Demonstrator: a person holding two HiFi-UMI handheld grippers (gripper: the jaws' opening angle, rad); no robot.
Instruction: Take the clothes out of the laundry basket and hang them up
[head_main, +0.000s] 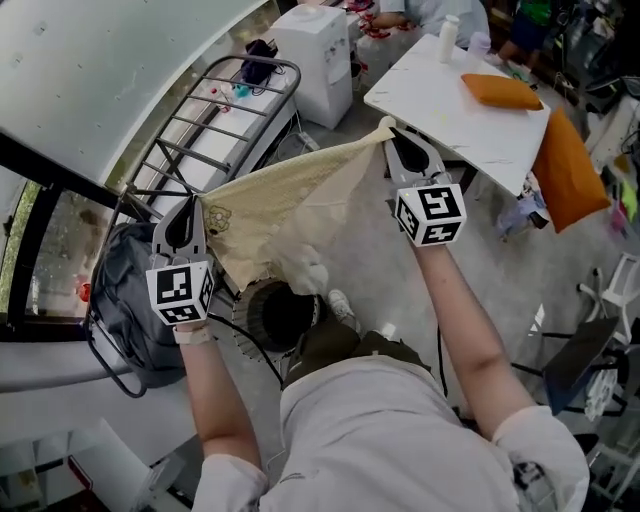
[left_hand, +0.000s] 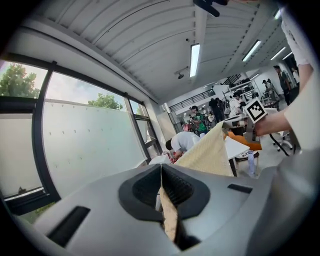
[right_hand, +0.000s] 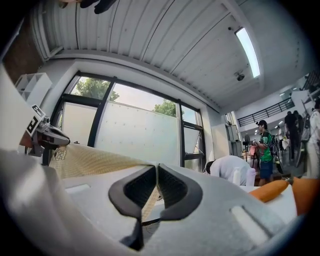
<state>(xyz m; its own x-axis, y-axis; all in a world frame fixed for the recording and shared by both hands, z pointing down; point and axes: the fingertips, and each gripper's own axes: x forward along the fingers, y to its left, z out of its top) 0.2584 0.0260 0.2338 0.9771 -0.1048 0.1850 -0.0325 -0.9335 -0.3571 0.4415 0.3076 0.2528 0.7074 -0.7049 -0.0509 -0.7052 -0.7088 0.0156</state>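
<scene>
A cream-yellow towel (head_main: 290, 200) with a small print near one corner hangs spread out between my two grippers. My left gripper (head_main: 190, 207) is shut on its lower left corner, and the cloth (left_hand: 205, 152) runs out from between the closed pads (left_hand: 176, 187). My right gripper (head_main: 388, 137) is shut on the upper right corner; in the right gripper view the towel (right_hand: 90, 161) stretches off to the left. Directly under the towel, a round black laundry basket (head_main: 272, 318) stands on the floor. The metal drying rack (head_main: 215, 120) is just beyond the towel's left half.
A grey bag (head_main: 130, 290) hangs at the rack's near end. A white table (head_main: 450, 105) with an orange cushion (head_main: 500, 90) stands behind the right gripper, and another orange cushion (head_main: 565, 170) leans at its side. A white cabinet (head_main: 320, 55) and people are farther back.
</scene>
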